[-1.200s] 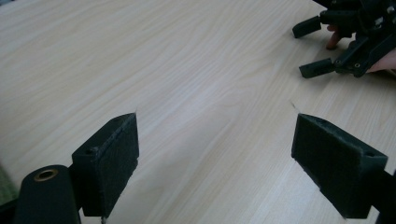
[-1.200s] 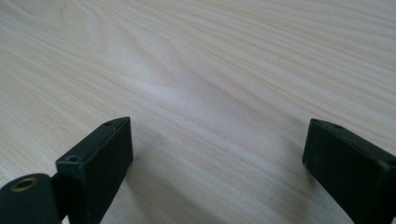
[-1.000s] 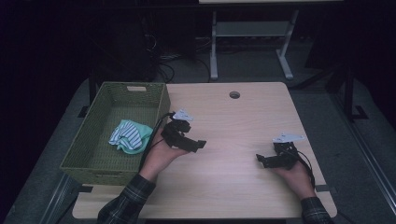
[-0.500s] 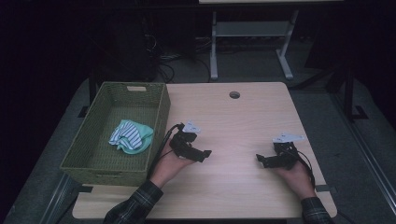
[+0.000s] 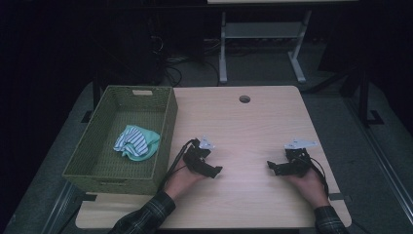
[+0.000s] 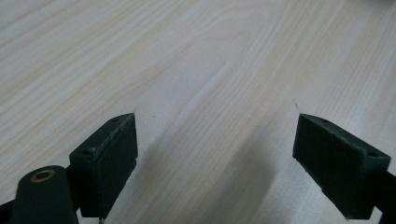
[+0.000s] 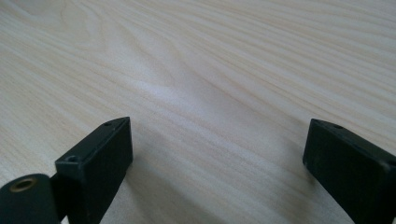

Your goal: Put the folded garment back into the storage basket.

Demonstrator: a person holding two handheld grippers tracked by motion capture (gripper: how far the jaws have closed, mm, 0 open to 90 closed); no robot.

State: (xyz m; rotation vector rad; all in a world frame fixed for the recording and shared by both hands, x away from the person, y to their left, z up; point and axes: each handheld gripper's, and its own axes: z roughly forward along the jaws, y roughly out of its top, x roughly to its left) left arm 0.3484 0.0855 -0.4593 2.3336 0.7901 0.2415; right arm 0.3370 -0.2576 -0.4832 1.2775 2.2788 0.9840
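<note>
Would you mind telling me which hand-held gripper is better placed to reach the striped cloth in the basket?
The left hand-held gripper, probably. It sits open beside the green basket that holds the striped cloth, while the right hand-held gripper, also open, rests near the table's far side.

Crumpled striped cloth [image 5: 137, 142] in wicker basket [image 5: 164, 127]

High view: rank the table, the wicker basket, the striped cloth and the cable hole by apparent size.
1. table
2. wicker basket
3. striped cloth
4. cable hole
The basket sits partly off the table's left edge, at similar depth.
</note>
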